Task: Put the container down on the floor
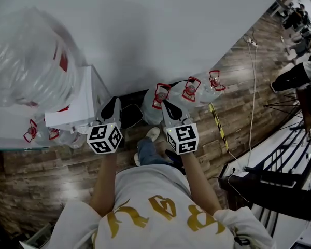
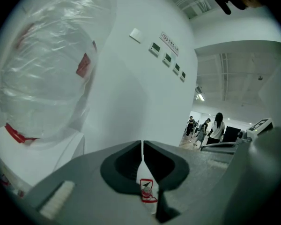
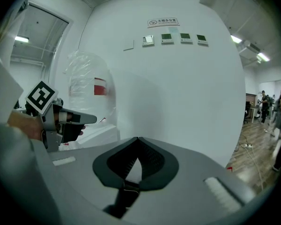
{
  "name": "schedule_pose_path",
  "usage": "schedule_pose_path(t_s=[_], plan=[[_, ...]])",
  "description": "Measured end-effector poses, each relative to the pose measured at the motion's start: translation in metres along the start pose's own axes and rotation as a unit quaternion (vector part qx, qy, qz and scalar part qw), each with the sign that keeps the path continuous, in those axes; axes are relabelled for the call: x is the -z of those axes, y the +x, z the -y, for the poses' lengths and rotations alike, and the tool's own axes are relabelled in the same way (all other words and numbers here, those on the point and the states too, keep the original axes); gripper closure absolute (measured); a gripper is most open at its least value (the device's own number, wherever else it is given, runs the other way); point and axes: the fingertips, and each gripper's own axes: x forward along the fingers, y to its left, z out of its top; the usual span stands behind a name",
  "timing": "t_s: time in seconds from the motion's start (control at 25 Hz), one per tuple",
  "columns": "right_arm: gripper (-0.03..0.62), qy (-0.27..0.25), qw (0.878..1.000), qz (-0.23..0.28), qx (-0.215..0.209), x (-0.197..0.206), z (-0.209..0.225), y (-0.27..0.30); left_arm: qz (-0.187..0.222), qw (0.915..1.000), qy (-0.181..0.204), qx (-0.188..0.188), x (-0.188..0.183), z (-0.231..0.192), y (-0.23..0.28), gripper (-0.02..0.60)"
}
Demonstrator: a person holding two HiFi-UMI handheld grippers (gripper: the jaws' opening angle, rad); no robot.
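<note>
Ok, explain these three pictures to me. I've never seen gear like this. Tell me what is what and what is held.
There is no robot here. A person holds a two-jaw tool in each hand. The head view comes from a camera on their head and looks down on the left gripper and right gripper, each with a marker cube. The other two views come from cameras on the grippers that look along the jaws. Both pairs of jaws are shut and hold nothing. Ahead is a white wall. On the wood floor stand jugs with red caps. At left, a wrapped jug sits on a white dispenser.
</note>
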Motion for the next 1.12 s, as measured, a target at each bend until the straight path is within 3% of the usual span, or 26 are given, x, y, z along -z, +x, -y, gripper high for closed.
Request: schedule_pose_path(t_s=[1.12], plan=[[0.569, 0.028, 1.0, -0.013, 0.004, 0.008, 0.003, 0.011, -0.029, 0.9995, 0.008, -0.007, 0.012, -0.01, 0.01, 0.581]])
